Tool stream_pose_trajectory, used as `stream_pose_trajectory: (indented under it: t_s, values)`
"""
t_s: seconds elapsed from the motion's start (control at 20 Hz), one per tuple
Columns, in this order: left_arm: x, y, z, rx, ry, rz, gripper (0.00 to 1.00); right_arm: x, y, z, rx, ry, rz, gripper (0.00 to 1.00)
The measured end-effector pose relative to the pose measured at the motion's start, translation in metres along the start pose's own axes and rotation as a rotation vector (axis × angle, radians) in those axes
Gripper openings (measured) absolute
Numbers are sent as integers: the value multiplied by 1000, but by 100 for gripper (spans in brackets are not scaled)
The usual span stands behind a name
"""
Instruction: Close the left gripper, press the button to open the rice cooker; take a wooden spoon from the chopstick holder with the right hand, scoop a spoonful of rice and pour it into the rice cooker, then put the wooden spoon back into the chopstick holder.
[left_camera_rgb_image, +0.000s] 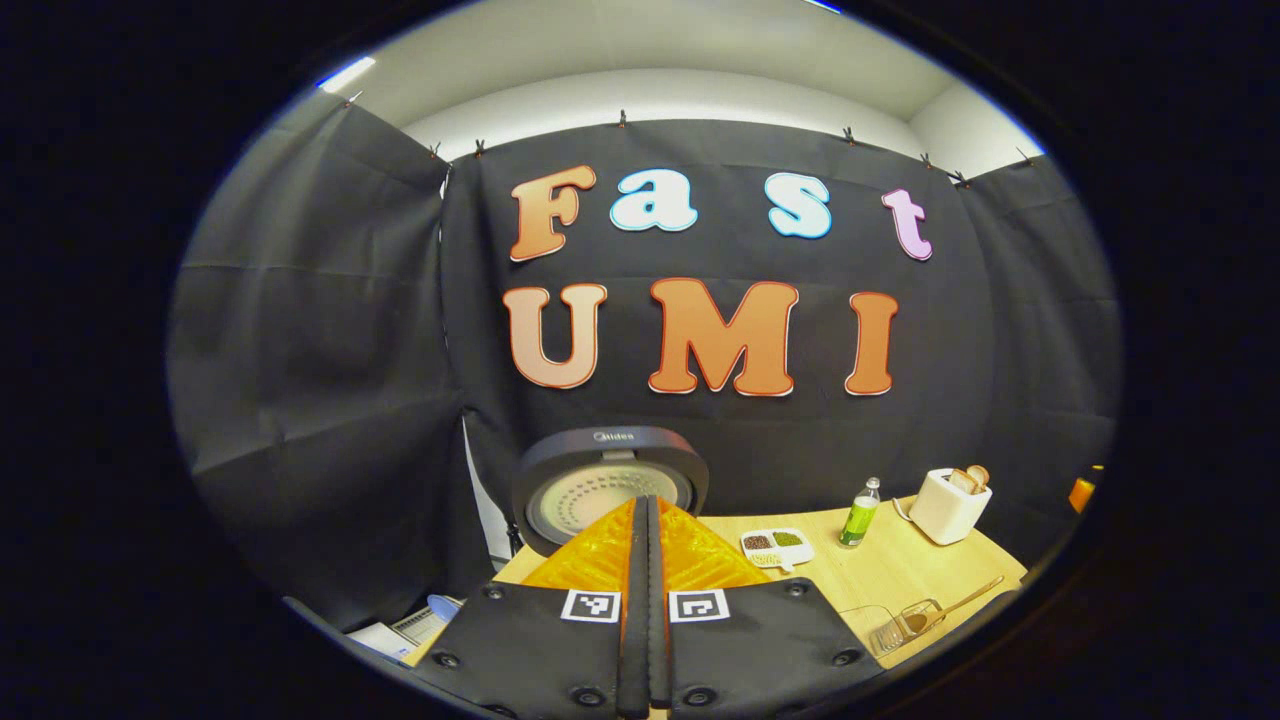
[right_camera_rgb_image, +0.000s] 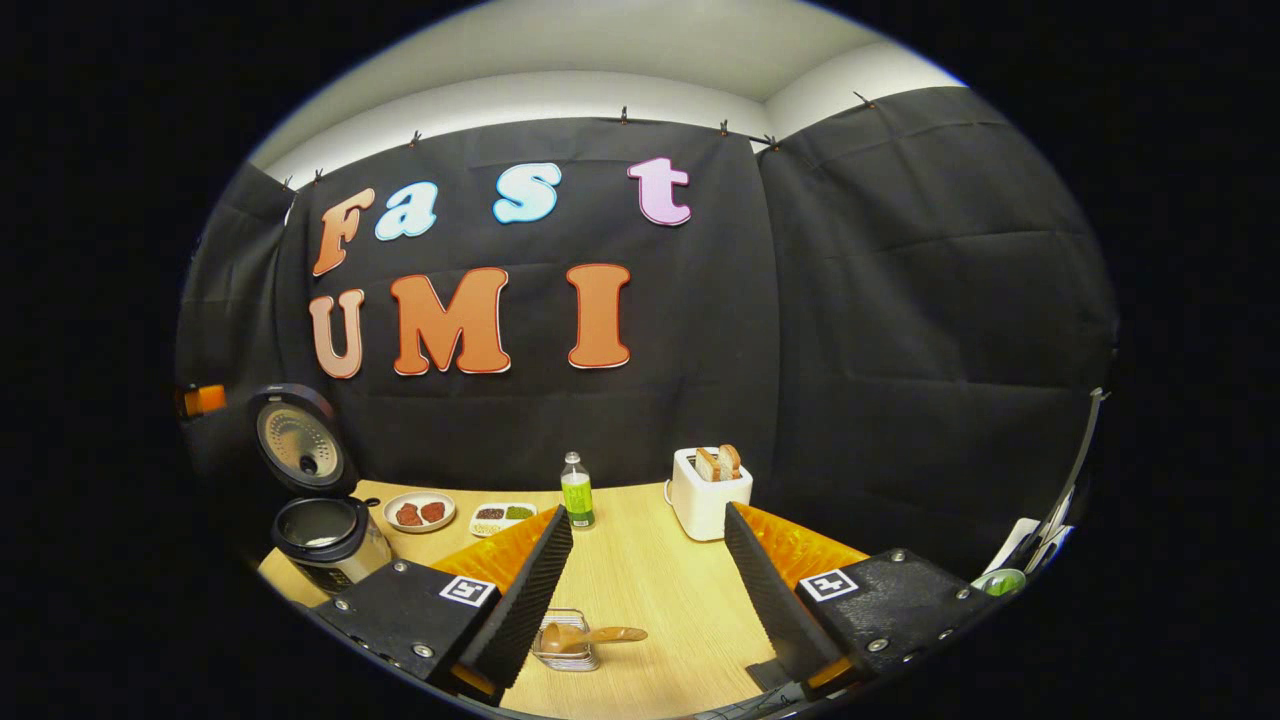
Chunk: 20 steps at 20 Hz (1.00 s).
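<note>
A: Right gripper (right_camera_rgb_image: 640, 590) jaws spread; wooden spoon (right_camera_rgb_image: 585, 636) in the chopstick holder (right_camera_rgb_image: 566, 642) at six o'clock.

B: Left gripper (left_camera_rgb_image: 647, 580) jaws together; rice cooker (right_camera_rgb_image: 325, 535) lid up at nine. Next, likely: grasp spoon handle.

In the right gripper view, the cooker (right_camera_rgb_image: 325, 530) is set at the table's (right_camera_rgb_image: 650, 580) left end. To its right a plate (right_camera_rgb_image: 419, 511), a tray (right_camera_rgb_image: 503, 516), a bottle (right_camera_rgb_image: 576, 490) and a toaster (right_camera_rgb_image: 706, 492) are ranged along the back. The spoon (right_camera_rgb_image: 585, 636) is laid across a holder (right_camera_rgb_image: 567, 641) in front.
</note>
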<state>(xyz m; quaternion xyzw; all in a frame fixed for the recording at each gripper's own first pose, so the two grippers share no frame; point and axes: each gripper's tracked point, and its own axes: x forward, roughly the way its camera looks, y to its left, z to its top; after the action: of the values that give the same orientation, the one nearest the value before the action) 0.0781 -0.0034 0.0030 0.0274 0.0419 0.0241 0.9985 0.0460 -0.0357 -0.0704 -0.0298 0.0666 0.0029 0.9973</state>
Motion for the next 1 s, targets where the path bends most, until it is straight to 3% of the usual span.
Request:
stream_pose_trajectory:
  t_s: [0.25, 0.5, 0.65, 0.7, 0.9, 1.0]
  values:
    - [-11, 14, 8, -33, -3, 38, 8, 18, 5, -43, 50, 54, 8, 95]
    - [-24, 36, 20, -30, -25, 101, 5, 29, 5, -98, 110, 122, -9, 95]
    - [-35, 48, 26, -16, -43, 147, 34, 33, 8, -136, 133, 199, -22, 95]
    - [-31, 51, 27, -12, -49, 149, 35, 33, 11, -147, 154, 229, -16, 95]
    - [-41, 63, 36, 20, -74, 200, 94, 36, 22, -175, 271, 308, -8, 95]
    - [-44, 66, 37, 31, -75, 212, 98, 35, 31, -182, 347, 342, 10, 90]
